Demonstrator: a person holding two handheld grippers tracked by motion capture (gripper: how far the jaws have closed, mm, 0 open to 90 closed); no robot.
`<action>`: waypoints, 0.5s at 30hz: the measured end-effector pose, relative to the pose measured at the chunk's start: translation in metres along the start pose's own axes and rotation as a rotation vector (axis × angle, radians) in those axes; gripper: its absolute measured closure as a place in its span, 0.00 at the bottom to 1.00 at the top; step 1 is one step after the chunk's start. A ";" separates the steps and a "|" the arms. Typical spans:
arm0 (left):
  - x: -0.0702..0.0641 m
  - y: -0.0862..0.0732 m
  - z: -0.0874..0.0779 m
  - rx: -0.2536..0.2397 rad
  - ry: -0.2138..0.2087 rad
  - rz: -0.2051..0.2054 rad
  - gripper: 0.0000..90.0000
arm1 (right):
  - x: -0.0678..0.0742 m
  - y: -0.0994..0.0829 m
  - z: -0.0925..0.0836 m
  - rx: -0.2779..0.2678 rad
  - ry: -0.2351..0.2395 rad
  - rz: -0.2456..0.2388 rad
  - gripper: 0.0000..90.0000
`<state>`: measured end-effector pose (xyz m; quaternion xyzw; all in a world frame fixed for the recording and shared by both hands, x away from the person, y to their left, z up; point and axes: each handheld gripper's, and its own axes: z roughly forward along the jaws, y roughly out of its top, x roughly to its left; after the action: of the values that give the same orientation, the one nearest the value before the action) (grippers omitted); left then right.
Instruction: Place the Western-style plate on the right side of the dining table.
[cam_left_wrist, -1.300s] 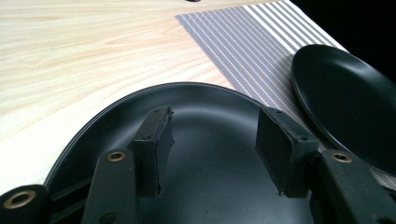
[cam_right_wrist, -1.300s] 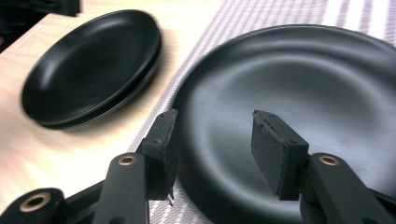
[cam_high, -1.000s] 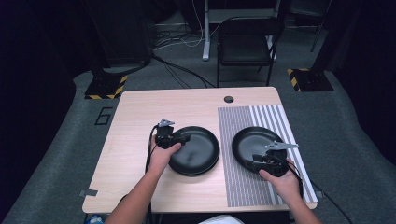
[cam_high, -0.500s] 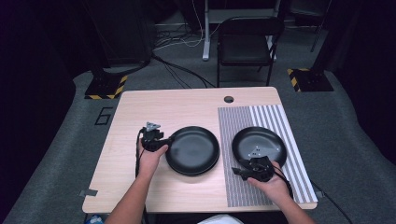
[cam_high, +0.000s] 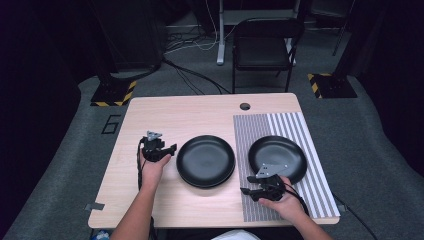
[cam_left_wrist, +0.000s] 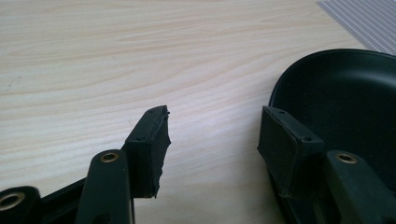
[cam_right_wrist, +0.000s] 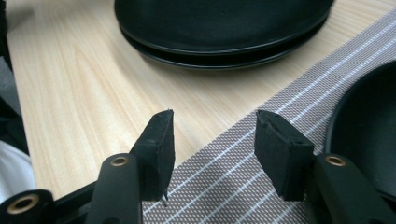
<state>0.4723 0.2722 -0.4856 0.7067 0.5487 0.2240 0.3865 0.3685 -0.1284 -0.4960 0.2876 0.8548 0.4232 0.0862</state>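
Black plates on a wooden table (cam_high: 200, 117): left plate (cam_high: 205, 160) at centre, right plate (cam_high: 278, 157) on the striped mat (cam_high: 310, 130). Left gripper (cam_high: 169, 149) sits just left of its plate, right gripper (cam_high: 248, 192) near the right plate's near-left rim; both released, jaws apart, grasping nothing.

Both forearms are entering from the frame's bottom; the left gripper (cam_high: 170, 148) and right gripper (cam_high: 246, 191) are gaping, holding nothing.
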 end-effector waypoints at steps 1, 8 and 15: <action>0.000 0.000 0.000 0.000 0.000 0.000 0.47 | 0.000 0.000 0.000 0.000 0.000 0.000 0.52; 0.011 -0.004 0.000 0.007 0.032 0.030 0.47 | 0.006 -0.001 0.009 0.004 0.044 -0.040 0.52; 0.027 -0.012 0.004 0.043 0.058 0.025 0.47 | 0.012 -0.001 0.019 0.021 0.070 -0.093 0.51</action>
<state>0.4755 0.2975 -0.5002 0.7149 0.5556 0.2373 0.3521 0.3659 -0.1094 -0.5081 0.2337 0.8740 0.4197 0.0729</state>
